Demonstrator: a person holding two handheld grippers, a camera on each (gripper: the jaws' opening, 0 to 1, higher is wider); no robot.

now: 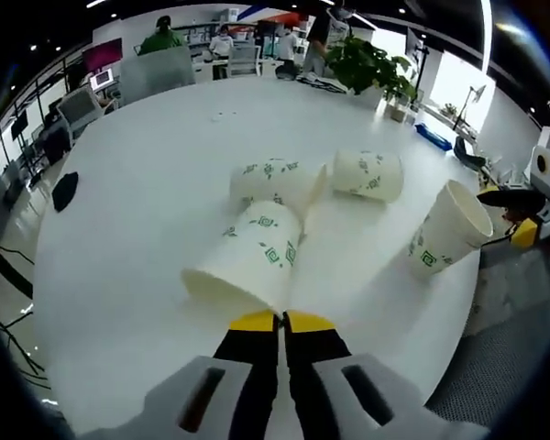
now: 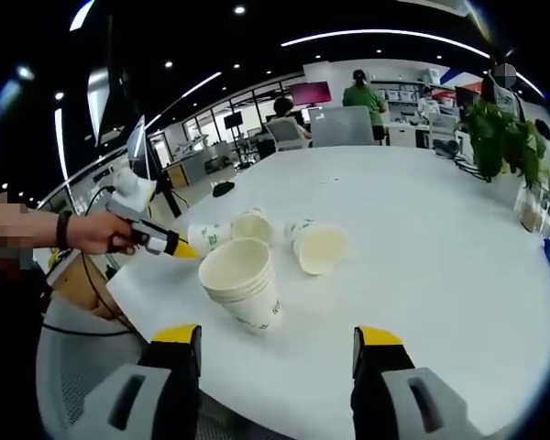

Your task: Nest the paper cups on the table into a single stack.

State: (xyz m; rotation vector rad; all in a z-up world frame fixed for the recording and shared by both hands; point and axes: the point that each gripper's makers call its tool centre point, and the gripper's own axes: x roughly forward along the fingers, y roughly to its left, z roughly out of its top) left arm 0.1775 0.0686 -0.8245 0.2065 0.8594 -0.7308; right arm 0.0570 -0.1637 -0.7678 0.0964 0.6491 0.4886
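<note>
Several white paper cups with green marks are on the round white table (image 1: 147, 165). My left gripper (image 1: 281, 321) is shut at the rim of one cup (image 1: 257, 257) lying on its side; the right gripper view shows this cup (image 2: 209, 236) at the left gripper's yellow tip (image 2: 170, 244). Two more cups (image 1: 275, 181) (image 1: 368, 174) lie on their sides behind it. A nested stack of cups (image 2: 243, 284) stands mouth up near the table edge, just ahead of my open right gripper (image 2: 277, 336). That stack (image 1: 449, 229) and the right gripper (image 1: 518, 215) appear at the right of the left gripper view.
The table edge (image 2: 165, 321) runs close under the stack, with a grey chair (image 2: 82, 367) below it. A small black object (image 1: 64, 191) lies far left on the table. Potted plants (image 1: 371, 64) stand at the far side. People sit at desks beyond.
</note>
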